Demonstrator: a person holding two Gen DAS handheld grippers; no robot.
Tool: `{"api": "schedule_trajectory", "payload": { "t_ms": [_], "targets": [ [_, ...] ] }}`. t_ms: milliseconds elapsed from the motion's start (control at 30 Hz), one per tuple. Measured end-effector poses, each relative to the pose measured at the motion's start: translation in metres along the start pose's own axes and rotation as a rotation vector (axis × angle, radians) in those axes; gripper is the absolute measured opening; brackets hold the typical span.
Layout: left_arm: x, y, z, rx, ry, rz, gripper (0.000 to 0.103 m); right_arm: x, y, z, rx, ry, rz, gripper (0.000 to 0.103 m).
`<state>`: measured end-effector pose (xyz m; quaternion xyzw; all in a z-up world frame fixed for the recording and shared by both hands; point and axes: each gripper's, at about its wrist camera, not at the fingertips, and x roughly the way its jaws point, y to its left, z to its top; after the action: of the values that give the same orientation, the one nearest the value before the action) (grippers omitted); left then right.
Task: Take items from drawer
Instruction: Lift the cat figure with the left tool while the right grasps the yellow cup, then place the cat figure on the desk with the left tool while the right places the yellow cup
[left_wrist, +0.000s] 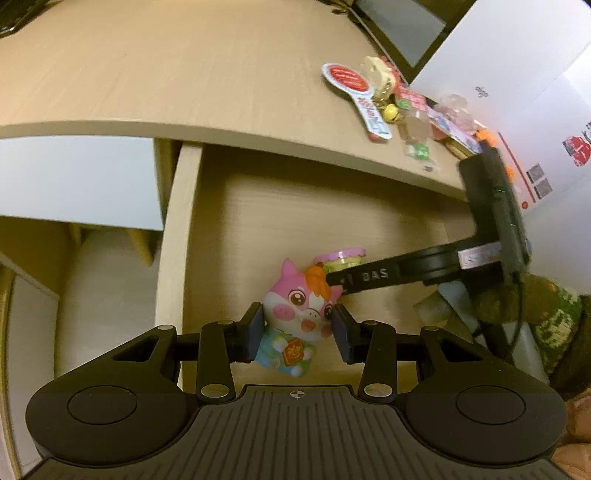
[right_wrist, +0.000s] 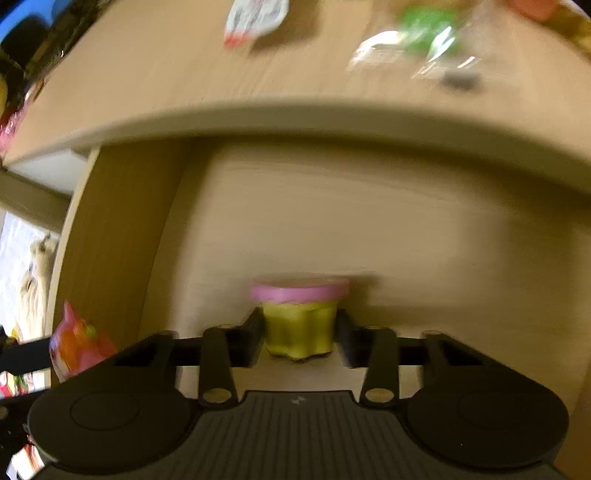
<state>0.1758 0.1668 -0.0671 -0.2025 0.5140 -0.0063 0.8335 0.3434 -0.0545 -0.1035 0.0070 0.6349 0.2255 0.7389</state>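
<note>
Jaws first: my left gripper (left_wrist: 299, 330) is clamped on the pink-and-white plastic pig figurine (left_wrist: 295, 319) in a blue robe, down in the open pale-wood drawer (left_wrist: 177, 236). My right gripper (right_wrist: 300, 338) straddles the small yellow-green pot with a pink lid (right_wrist: 299, 317); blur hides whether those pads bite. I judge the pig's rounded body could twist free, or the two grippers could knock together, being so close. In the drawer I count one figurine and one pot; on the bench (left_wrist: 166, 74), one pile of small packets (left_wrist: 406, 107).

Drawer (left_wrist: 177, 236) rear bare; desktop edge (left_wrist: 258, 136) overhangs; toys crowd front.
</note>
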Motion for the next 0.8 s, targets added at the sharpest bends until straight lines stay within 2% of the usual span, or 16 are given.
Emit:
{"api": "schedule_trajectory", "payload": {
  "t_ms": [167,333,433,567,633,700,800],
  "targets": [
    [0.007,-0.01,-0.003,0.044,0.035,-0.011,0.044,-0.033,0.005,-0.022,-0.013,-0.047,0.014,0.038],
    [0.003,-0.029,0.007,0.107,0.02,-0.052,0.044,-0.1,0.004,-0.038,0.024,-0.2,-0.005,0.038],
    [-0.015,-0.038,0.035,0.134,-0.069,-0.087,0.044,-0.144,0.004,-0.038,0.026,-0.334,-0.034,0.038],
    [-0.029,-0.046,0.083,0.18,-0.199,-0.05,0.044,-0.189,0.0,-0.038,0.008,-0.471,-0.102,0.038],
    [-0.023,-0.044,0.106,0.168,-0.249,-0.031,0.044,-0.199,-0.009,-0.035,0.003,-0.504,-0.126,0.038],
    [-0.006,-0.039,0.128,0.136,-0.256,-0.038,0.044,-0.2,-0.014,-0.033,0.013,-0.507,-0.135,0.038],
    [0.02,-0.032,0.146,0.089,-0.215,-0.044,0.045,-0.199,-0.022,-0.033,0.023,-0.485,-0.151,0.038]
  ]
}}
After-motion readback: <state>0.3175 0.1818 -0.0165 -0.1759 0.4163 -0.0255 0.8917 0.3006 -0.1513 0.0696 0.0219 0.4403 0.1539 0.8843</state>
